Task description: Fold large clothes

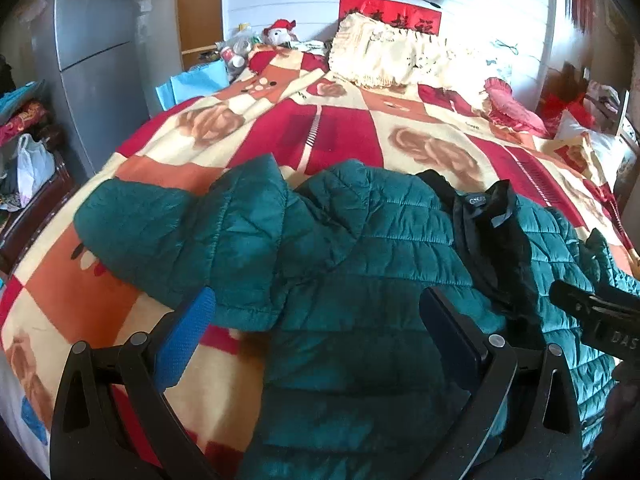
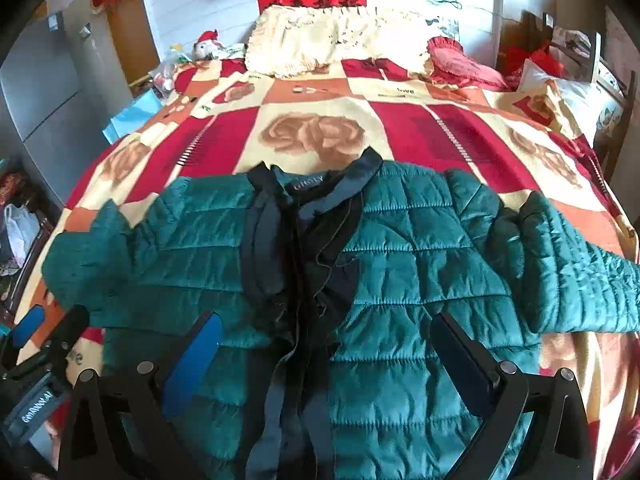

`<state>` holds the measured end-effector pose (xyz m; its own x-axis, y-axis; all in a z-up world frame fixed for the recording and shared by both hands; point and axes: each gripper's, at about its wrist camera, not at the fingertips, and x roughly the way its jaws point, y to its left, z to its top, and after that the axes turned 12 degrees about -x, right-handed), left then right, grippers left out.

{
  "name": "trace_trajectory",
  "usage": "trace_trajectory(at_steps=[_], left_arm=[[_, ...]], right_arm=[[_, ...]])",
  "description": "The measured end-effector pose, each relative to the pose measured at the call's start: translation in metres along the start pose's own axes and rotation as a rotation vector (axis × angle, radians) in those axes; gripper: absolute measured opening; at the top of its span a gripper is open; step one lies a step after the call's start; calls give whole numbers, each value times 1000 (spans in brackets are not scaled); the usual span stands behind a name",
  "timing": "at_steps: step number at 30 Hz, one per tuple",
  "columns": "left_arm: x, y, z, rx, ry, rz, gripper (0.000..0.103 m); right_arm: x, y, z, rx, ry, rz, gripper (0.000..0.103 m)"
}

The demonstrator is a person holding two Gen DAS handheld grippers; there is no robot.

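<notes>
A teal quilted puffer jacket [image 2: 404, 256] lies front up on the bed, dark collar [image 2: 308, 188] away from me, front partly open. Its right sleeve [image 2: 576, 272] stretches out to the right; its left sleeve [image 1: 160, 232] lies folded across near the left shoulder. My left gripper [image 1: 316, 320] is open, hovering over the jacket's left side [image 1: 360, 280], holding nothing. My right gripper [image 2: 326, 348] is open above the jacket's middle, holding nothing. The left gripper also shows at the lower left of the right wrist view [image 2: 48, 332], and the right gripper at the right edge of the left wrist view [image 1: 592, 308].
The bed carries a red, orange and cream rose-patterned blanket [image 2: 312, 128]. A cream pillow [image 2: 332, 40] and a red cushion [image 2: 460, 64] lie at the head. A grey fridge [image 1: 92, 60] and cluttered bags [image 1: 32, 168] stand left of the bed.
</notes>
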<state>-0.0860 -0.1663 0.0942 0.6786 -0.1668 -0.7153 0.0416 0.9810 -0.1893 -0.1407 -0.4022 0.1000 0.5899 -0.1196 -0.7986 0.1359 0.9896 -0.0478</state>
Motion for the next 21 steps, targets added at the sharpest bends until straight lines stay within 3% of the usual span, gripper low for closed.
trace_trajectory(at_steps=[5,15,21], left_arm=[[17,6,3,-23,27,-23,102],[38,22,9,-45,45,19,102],[44,35,12,-64,47,39,102]], right_arm=[[29,-4,-1,29,23,-1,103],[66,-9,-10,52,67,36,103],[75,-1,-11,29,69,13,103]])
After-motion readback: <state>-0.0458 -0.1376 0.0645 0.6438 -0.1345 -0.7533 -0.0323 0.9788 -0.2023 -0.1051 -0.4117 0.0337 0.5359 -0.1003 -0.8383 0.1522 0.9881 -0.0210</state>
